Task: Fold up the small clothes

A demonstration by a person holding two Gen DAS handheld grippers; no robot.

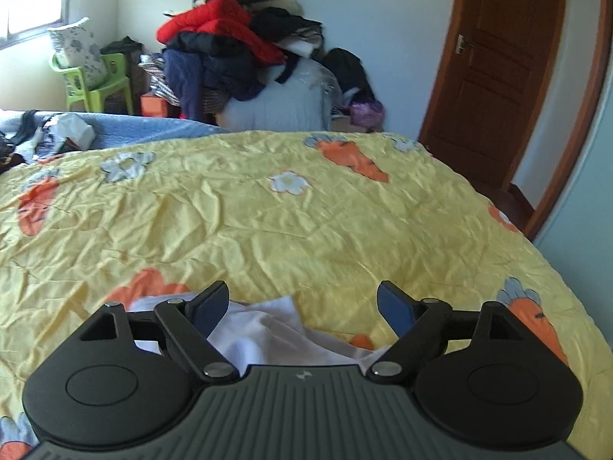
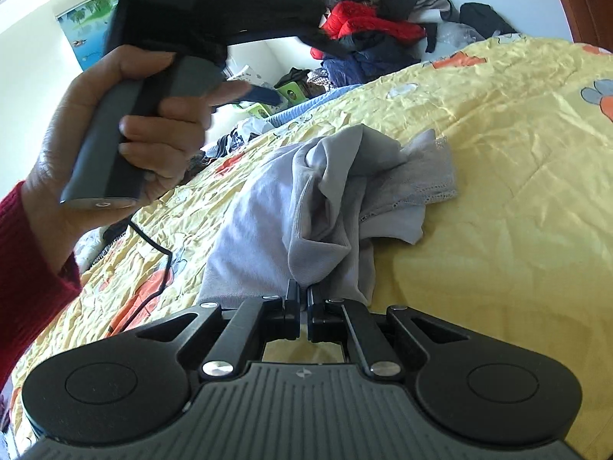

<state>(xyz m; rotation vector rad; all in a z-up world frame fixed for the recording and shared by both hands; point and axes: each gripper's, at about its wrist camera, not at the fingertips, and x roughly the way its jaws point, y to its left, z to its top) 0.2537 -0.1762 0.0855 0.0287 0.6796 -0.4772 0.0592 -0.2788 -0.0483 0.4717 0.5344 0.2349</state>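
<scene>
A yellow carrot-print bedspread [image 1: 306,222] covers the bed; beyond the tongs a clothes heap [image 1: 237,38] leans on the wall, a brown door [image 1: 498,57] to its right. The left gripper [image 1: 302,306] hangs spread wide and empty above the pale lace-trimmed garment [image 2: 329,191], held up by the left hand [image 2: 126,126]. The right gripper [image 2: 304,299] pinches a gathered fold of that crumpled garment, just ahead of it.
</scene>
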